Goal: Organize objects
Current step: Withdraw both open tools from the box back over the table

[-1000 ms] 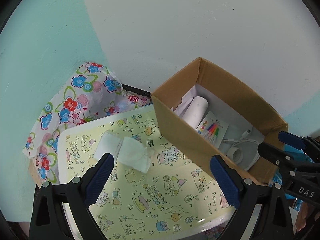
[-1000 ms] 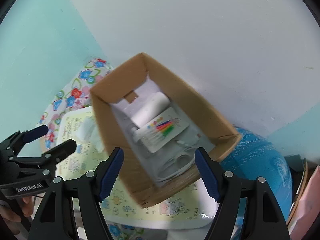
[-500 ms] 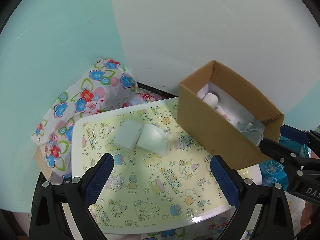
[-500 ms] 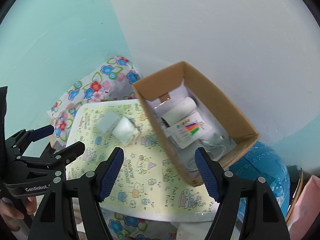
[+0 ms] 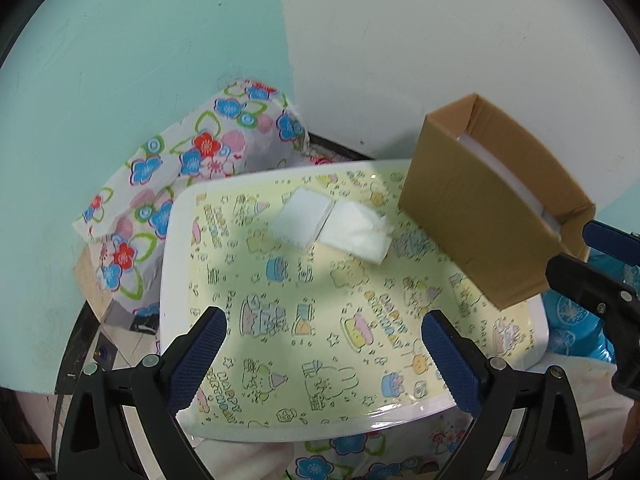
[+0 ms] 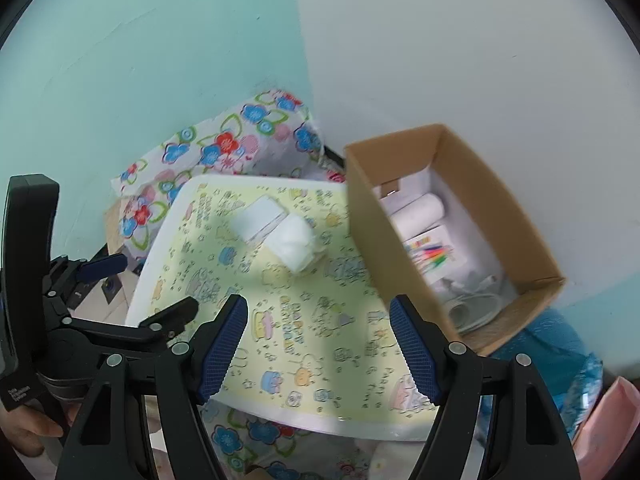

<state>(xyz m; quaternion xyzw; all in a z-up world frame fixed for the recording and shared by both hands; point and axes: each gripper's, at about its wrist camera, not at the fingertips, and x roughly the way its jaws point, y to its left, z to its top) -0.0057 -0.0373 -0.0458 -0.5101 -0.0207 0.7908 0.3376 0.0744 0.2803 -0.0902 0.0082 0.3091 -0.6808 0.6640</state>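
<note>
A cardboard box [image 6: 404,264] stands at the right end of a yellow cartoon-print tray table [image 6: 280,344]. Inside it lie a white roll [image 6: 420,212], a card with coloured candles [image 6: 432,256] and a white cable [image 6: 472,304]. Two white folded packets [image 5: 332,224] lie side by side on the tray's far part, packets [image 6: 276,232] left of the box. My left gripper [image 5: 324,352] hangs open over the tray's near half, empty. My right gripper [image 6: 320,344] is open too, nothing between its fingers, beside the box's near corner. In the left wrist view the box [image 5: 484,224] shows only its outer wall.
A flower-print cloth [image 5: 176,184] is bunched behind the tray's left end against the teal and white wall. A blue patterned bag [image 6: 552,356] lies right of the box, with something pink [image 6: 608,424] beyond. A hand [image 6: 28,428] holds the left gripper.
Both grippers have drawn back and lower from the box. The box now sits farther off and more of the tray shows. Jaws stay equally wide.
</note>
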